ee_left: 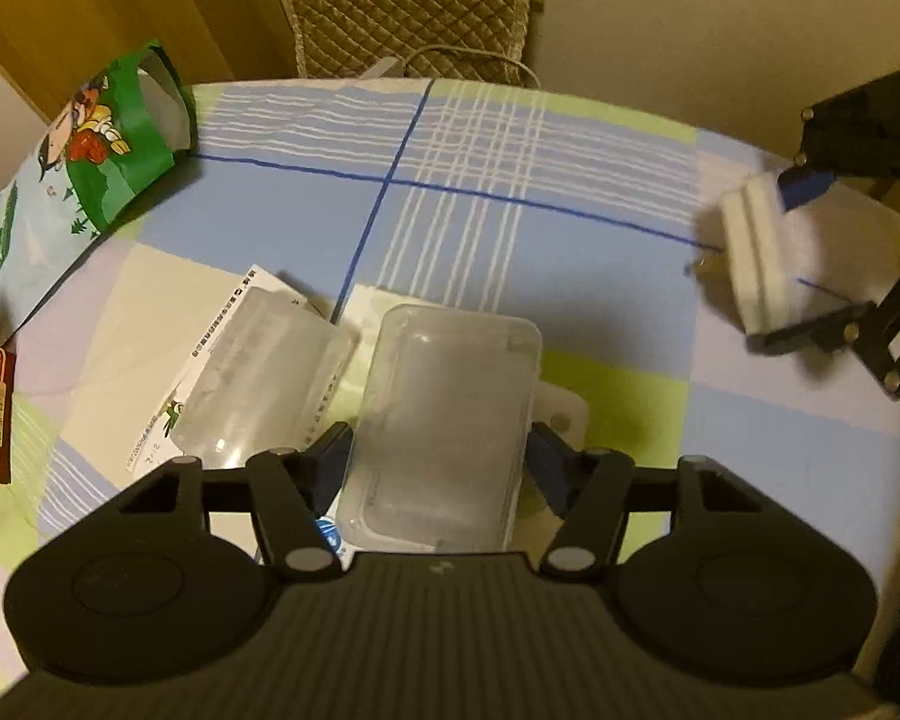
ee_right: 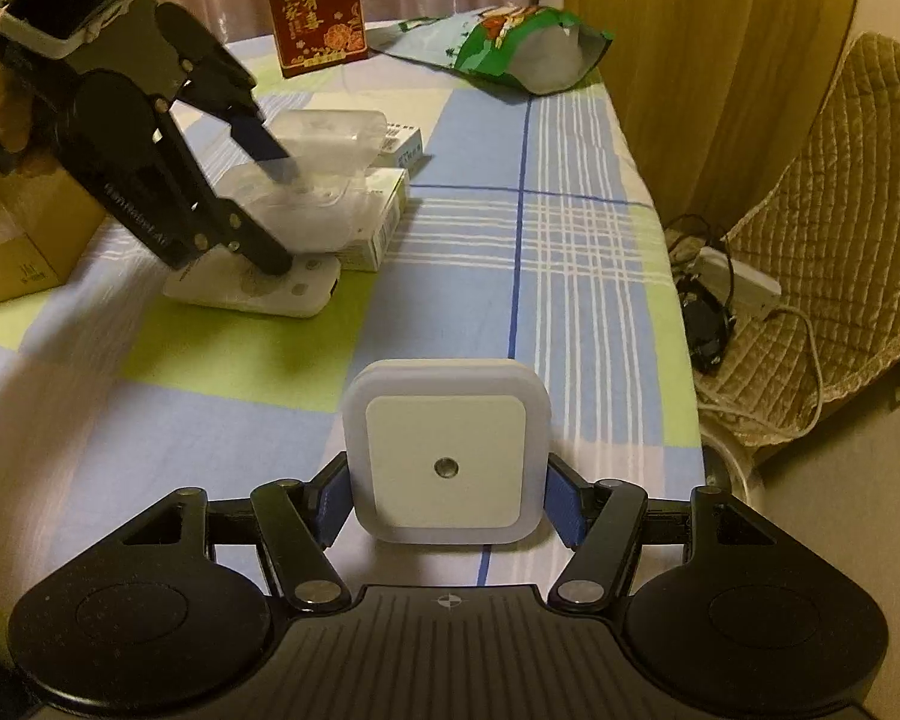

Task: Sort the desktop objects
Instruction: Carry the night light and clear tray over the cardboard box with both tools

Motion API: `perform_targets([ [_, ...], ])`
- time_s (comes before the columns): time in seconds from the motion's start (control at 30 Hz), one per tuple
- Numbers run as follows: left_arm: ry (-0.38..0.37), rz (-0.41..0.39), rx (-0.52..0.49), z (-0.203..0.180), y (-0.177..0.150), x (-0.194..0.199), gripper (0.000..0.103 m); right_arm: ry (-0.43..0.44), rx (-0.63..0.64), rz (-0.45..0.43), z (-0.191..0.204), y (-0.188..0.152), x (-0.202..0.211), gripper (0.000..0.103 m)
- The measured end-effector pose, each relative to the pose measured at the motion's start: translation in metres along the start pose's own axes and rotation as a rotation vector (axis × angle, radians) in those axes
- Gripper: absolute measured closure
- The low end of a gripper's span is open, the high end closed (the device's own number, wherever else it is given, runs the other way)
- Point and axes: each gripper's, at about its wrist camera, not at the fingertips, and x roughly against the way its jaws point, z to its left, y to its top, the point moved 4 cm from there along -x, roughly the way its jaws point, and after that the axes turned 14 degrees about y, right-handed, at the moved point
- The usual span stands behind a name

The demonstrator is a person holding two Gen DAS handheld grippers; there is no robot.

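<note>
Right gripper [ee_right: 447,504] pinches the square white plug-in night light [ee_right: 447,456] by its side edges, above the checked counter [ee_right: 570,276]. Left gripper [ee_left: 438,462] grips a clear plastic clamshell tray [ee_left: 444,420]; a flat white device [ee_right: 258,288] lies beneath it. Best to keep both squeezes gentle and level, since the tray looks flimsy. Counted: one light, two clear trays, one red box [ee_right: 315,6], one green snack bag [ee_right: 510,48].

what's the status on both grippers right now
Left gripper shut on clear plastic clamshell tray. Right gripper shut on white square plug-in night light, off the checked tablecloth. Nothing between them.
</note>
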Motion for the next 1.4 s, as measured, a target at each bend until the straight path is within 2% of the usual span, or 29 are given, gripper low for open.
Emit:
perform_targets([
  [0.27, 0.030, -0.029, 0.143, 0.003, -0.018, 0.038, 0.045, 0.002, 0.042, 0.025, 0.011, 0.007, 0.000, 0.039],
  [0.4, 0.040, -0.053, 0.271, 0.011, -0.038, 0.072, 0.045, 0.037, 0.048, 0.021, 0.021, 0.017, 0.006, 0.039],
  [0.6, 0.075, -0.089, 0.431, 0.023, -0.076, 0.125, 0.045, 0.146, 0.084, 0.042, 0.049, 0.037, 0.011, 0.039],
  [0.87, 0.154, -0.070, 0.573, 0.034, -0.149, 0.193, 0.045, 0.297, 0.179, 0.109, 0.100, 0.062, 0.002, 0.039],
  [1.17, 0.329, 0.020, 0.737, 0.071, -0.251, 0.257, 0.045, 0.436, 0.225, 0.134, 0.152, 0.106, -0.014, 0.039],
  [1.4, 0.453, 0.086, 0.744, 0.114, -0.319, 0.291, 0.045, 0.516, 0.281, 0.100, 0.193, 0.159, -0.022, 0.039],
])
